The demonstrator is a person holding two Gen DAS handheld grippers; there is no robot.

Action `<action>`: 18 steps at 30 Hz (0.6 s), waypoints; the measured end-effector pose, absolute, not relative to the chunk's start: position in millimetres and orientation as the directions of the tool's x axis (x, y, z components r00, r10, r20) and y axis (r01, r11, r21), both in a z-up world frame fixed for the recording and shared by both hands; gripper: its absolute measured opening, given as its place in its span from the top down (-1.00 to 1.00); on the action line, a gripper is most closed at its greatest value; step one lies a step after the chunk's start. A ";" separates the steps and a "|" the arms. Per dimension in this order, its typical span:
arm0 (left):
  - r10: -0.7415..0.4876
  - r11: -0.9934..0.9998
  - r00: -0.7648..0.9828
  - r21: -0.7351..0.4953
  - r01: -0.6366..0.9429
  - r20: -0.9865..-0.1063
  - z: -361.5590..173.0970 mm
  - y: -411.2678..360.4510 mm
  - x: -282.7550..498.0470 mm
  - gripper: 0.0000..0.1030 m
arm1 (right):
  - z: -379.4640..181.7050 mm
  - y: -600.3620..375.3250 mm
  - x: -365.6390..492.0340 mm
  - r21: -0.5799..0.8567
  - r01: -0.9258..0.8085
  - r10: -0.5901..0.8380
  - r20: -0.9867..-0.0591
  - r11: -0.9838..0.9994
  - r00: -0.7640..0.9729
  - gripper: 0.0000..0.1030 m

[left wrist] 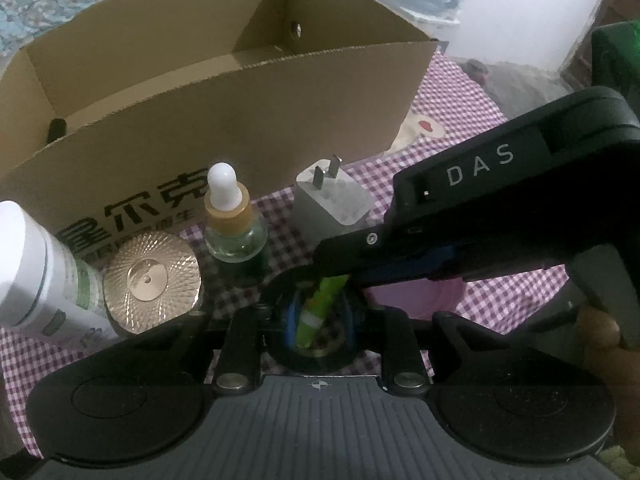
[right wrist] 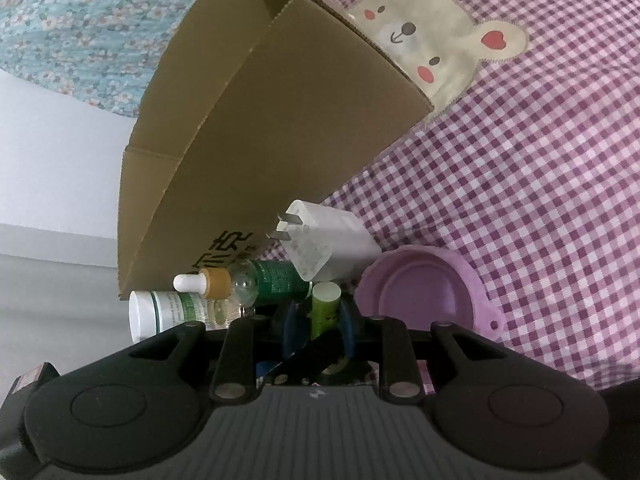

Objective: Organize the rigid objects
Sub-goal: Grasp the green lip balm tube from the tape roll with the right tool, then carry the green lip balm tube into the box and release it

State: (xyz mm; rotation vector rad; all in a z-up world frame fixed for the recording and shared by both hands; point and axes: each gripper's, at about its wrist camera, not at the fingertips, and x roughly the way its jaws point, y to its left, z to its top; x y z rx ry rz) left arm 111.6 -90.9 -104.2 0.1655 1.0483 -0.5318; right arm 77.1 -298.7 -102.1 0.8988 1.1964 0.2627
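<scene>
Both grippers closed on one green stick

The left gripper (left wrist: 318, 316) and right gripper (right wrist: 320, 316) pinch the green stick (left wrist: 316, 312) near the cardboard box (left wrist: 224, 120); dropper bottle (left wrist: 232, 220), charger (left wrist: 332, 200), gold lid (left wrist: 152, 280) and tube (left wrist: 44, 276) remain outside, so most sorting seems left

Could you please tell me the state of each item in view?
cardboard box: open on top
dropper bottle: upright, capped
charger plug: prongs pointing up
white tube: capped
pink lid: hollow side up
green tube: gripped by both grippers
left gripper: shut on green tube
right gripper: shut on green tube
</scene>
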 end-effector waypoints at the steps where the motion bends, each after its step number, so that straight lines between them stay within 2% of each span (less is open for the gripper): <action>1: -0.341 0.861 0.387 -0.120 0.495 -0.857 -104.6 -90.7 111.2 0.58 | -102.8 -298.0 77.9 0.721 0.270 0.615 -0.688 0.638 0.385 0.49; 7: -0.346 0.853 0.393 -0.111 0.511 -0.852 -105.3 -93.0 108.0 0.69 | -105.7 -291.1 76.0 0.716 0.245 0.602 -0.689 0.654 0.404 0.56; 9: -0.344 0.851 0.398 -0.103 0.514 -0.851 -104.4 -92.9 106.6 0.69 | -103.8 -289.7 75.0 0.713 0.233 0.598 -0.688 0.661 0.411 0.63; 18: -0.344 0.849 0.453 -0.067 0.524 -0.822 -82.2 -89.3 83.9 0.71 | -81.5 -291.9 60.4 0.716 0.168 0.599 -0.670 0.678 0.439 0.72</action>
